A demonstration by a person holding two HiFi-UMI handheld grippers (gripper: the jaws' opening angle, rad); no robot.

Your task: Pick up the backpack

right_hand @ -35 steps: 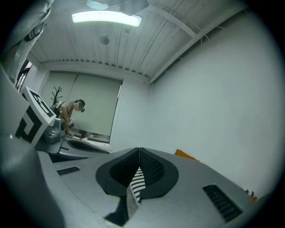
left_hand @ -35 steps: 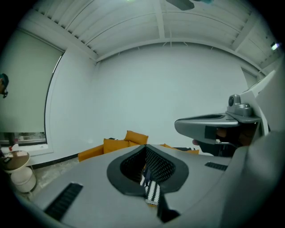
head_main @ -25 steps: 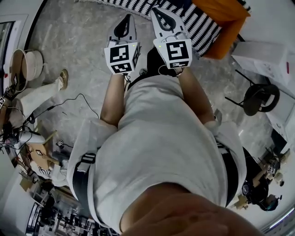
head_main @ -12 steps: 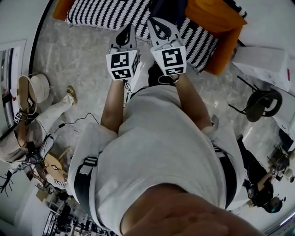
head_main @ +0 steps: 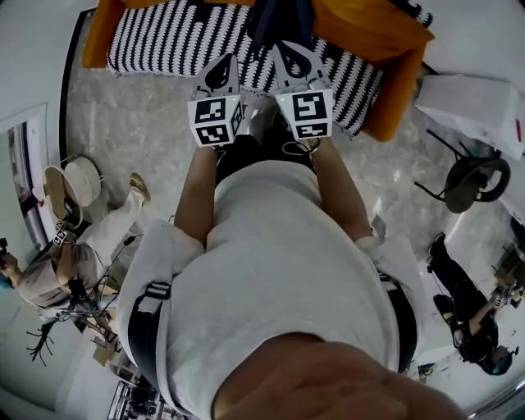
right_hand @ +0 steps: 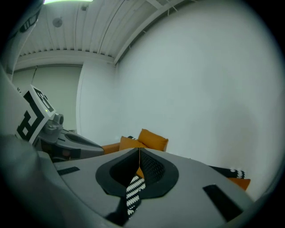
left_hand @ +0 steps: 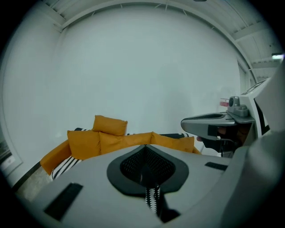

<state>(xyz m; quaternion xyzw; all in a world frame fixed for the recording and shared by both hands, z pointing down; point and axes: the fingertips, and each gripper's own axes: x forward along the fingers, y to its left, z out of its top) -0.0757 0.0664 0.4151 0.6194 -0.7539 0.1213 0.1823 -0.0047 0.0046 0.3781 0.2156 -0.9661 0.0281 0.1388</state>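
Technician: Head view, change since the earlier frames: both grippers have advanced toward the sofa (head_main: pixel 385 33), and more of it now shows along the top of the picture. Tool state?

Inspector: Left gripper (head_main: pixel 222 67) and right gripper (head_main: pixel 292 54) both have their jaws together, with nothing held.

Technician: Backpack location?

Inspector: The backpack (head_main: pixel 280 18) is the dark shape on the striped cover (head_main: pixel 156 39), ahead of both tools and cut off by the top edge. It lies just beyond the right gripper's tip. The left gripper sits off to one side, so the right is nearer. Its long axis appears to run away from the person.

Technician: Left gripper view?

Inspector: Jaw tips meet. Orange cushions lie beyond and the right gripper is alongside. No backpack is visible.

Technician: Right gripper view?

Inspector: Jaws are closed, with striped cover showing through the gap beneath. The backpack is not seen, probably because it is below the gripper body. The jaws must part before any grasp.
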